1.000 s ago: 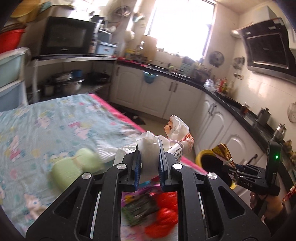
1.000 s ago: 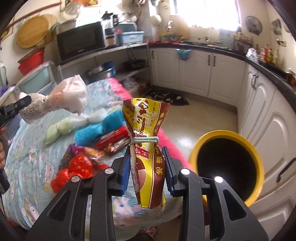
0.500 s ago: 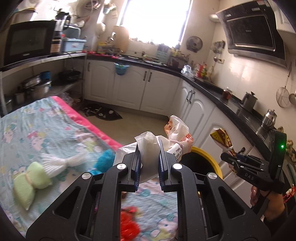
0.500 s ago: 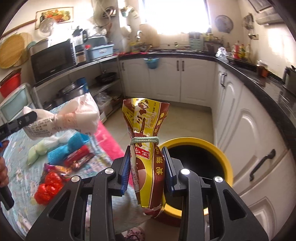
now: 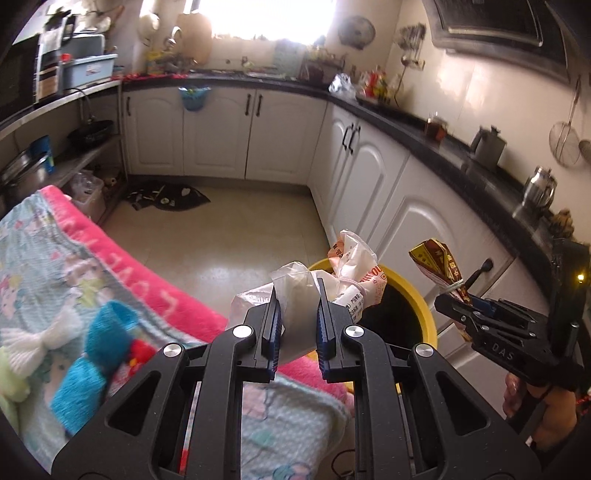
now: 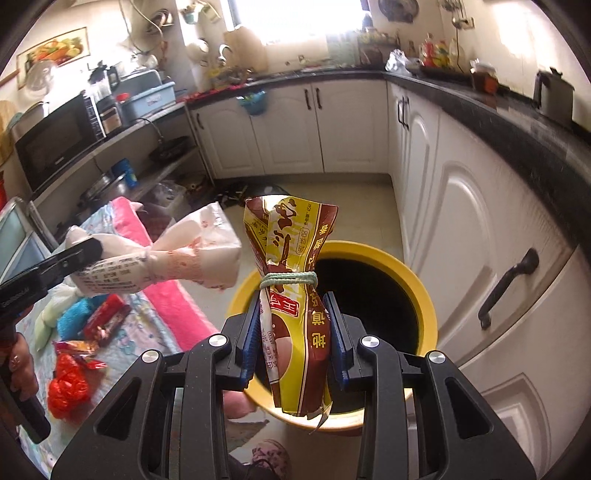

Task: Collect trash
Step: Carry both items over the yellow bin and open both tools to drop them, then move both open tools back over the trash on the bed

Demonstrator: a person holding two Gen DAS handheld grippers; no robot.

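Right wrist: right gripper point(image 6: 293, 332) clamps yellow packet point(image 6: 293, 295); left gripper point(image 5: 295, 325) clamps white bag point(image 5: 295, 306).

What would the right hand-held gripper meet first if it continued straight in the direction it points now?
Most likely the yellow bin. The right hand-held gripper, shut on the tied snack bag, aims down into the bin's dark opening, with nothing visible between; depth is uncertain.

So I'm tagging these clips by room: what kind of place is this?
A home kitchen, most likely: white cabinets under a dark countertop, a microwave on a shelf, and a range hood on the tiled wall.
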